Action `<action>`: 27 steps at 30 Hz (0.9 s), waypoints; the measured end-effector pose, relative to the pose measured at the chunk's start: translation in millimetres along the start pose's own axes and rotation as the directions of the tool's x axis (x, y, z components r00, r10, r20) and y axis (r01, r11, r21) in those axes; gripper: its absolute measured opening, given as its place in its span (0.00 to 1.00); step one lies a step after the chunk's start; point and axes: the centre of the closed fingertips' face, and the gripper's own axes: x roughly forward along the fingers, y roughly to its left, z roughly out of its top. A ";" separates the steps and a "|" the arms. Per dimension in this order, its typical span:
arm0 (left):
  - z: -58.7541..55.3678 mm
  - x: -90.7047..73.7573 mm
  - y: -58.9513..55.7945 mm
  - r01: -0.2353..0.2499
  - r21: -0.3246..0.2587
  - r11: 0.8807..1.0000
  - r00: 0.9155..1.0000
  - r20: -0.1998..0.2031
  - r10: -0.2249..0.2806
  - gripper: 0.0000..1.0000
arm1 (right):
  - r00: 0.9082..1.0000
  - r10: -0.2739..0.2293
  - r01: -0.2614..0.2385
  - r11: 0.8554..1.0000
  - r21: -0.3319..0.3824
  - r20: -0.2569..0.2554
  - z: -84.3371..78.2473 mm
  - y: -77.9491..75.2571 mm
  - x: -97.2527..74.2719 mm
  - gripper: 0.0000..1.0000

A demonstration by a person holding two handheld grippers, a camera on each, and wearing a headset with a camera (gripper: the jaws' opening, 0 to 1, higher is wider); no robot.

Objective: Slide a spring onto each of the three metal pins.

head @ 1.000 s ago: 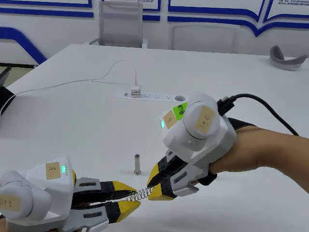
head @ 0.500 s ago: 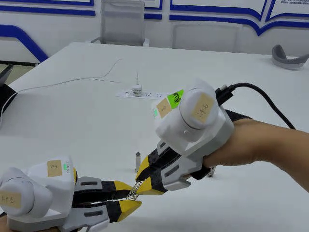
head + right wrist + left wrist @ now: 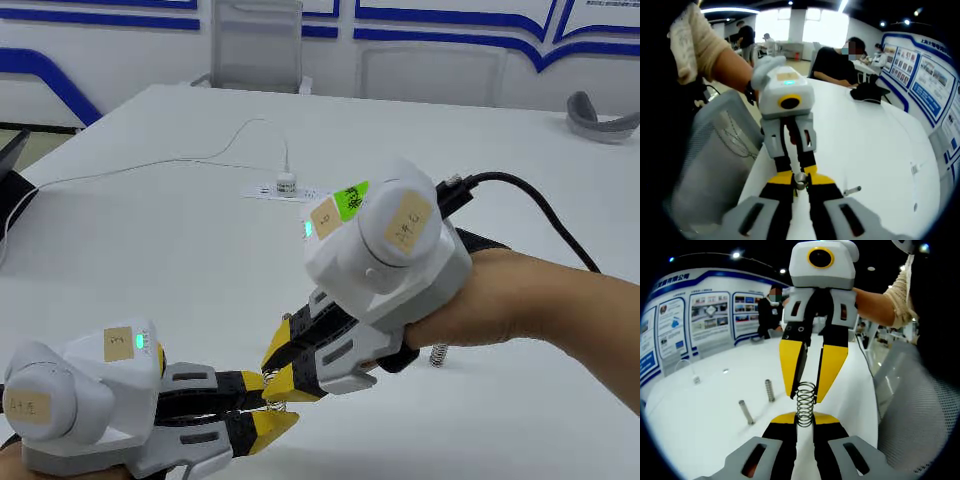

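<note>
In the head view, your left gripper [image 3: 265, 403] reaches in from the near left corner of the table [image 3: 150, 260]. Your right gripper [image 3: 275, 368] angles down to meet it, yellow tips nose to nose above the near edge. What sits between the tips is too cramped to make out here. An upright spring [image 3: 437, 354] stands on the table just beside your right hand [image 3: 480, 310], and a power strip [image 3: 290, 190] lies well apart toward the far edge. In the left gripper view, the held spring [image 3: 806, 405] rises from the left gripper's jaws, which are drawn in to a narrow gap on its lower coils. The right gripper faces it, its yellow jaws parted by no more than the spring's width and pinching the top end. To the left, a bare metal pin [image 3: 746, 412] stands on the table. Just beyond it is a ribbed upright piece [image 3: 770, 390]; you cannot tell whether that is a pin wearing a spring. In the right gripper view, the held spring appears end-on as a small ring clamped between the right gripper's tips. The left gripper holds the far end, above the table's edge.
</note>
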 end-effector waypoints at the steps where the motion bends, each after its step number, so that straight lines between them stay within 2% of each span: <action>1: 0.0 0.1 0.1 -0.001 0.000 1.000 1.000 -0.001 0.001 0.11 | 1.000 -0.001 0.001 1.000 0.001 0.000 -0.5 -0.1 0.1 0.13; 8: 1.2 0.6 0.5 0.000 -0.005 1.000 1.000 0.003 0.000 0.11 | 1.000 -0.005 0.005 1.000 0.002 -0.013 -4.9 -0.9 1.6 0.14; 18: 0.5 0.3 1.9 -0.006 -0.007 1.000 1.000 0.004 0.006 0.11 | 1.000 -0.010 0.010 1.000 0.018 -0.007 -4.7 -2.8 2.2 0.12; 27: 2.2 -1.4 7.3 -0.034 -0.008 0.999 0.999 0.013 0.034 0.13 | 1.000 -0.018 0.018 0.999 0.033 0.000 -3.1 -6.2 2.2 0.12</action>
